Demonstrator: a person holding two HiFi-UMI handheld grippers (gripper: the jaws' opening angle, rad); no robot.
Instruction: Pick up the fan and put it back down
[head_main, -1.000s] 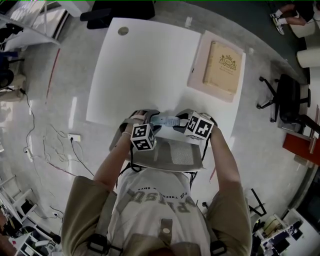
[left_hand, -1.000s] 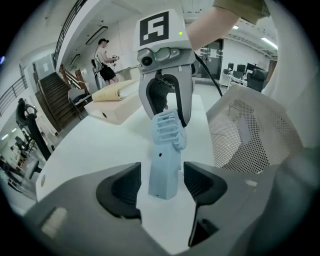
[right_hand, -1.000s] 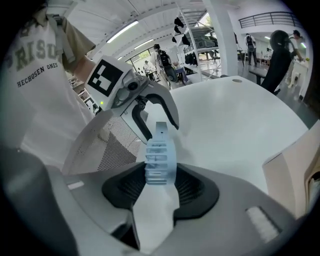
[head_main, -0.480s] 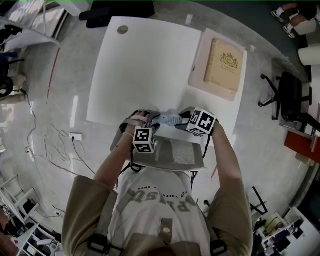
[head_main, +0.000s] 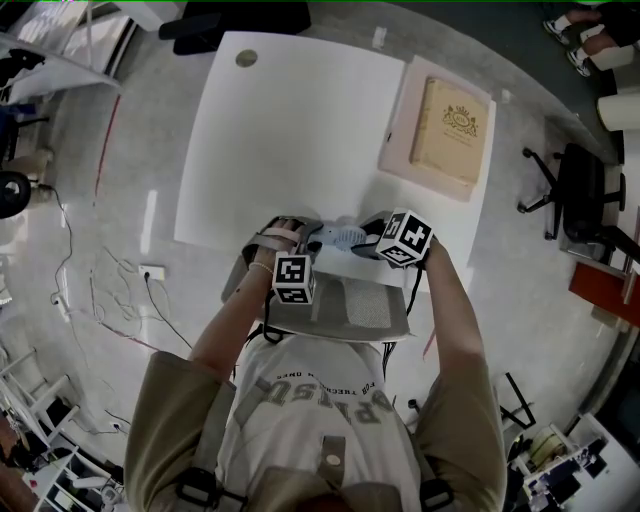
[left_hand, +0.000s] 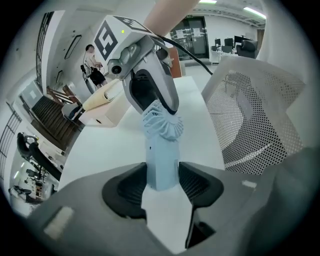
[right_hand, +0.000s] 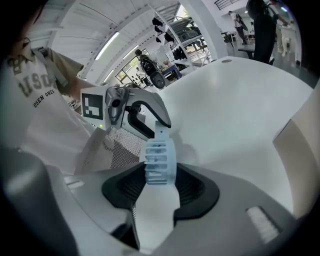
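Bright, even overhead light; glare streaks the floor (head_main: 148, 222); strong fisheye bending at edges; soft shadows.

Overhead; opposed gripper views, fan (left_hand: 162, 155) between

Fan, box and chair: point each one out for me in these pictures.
fan (left_hand: 162, 167): left gripper view, on its pale blue handle.
box (head_main: 447, 128): head view, on its tan top face.
chair (left_hand: 250, 117): left gripper view, on the white mesh back.

Fan (head_main: 342, 238) ends hidden in head view
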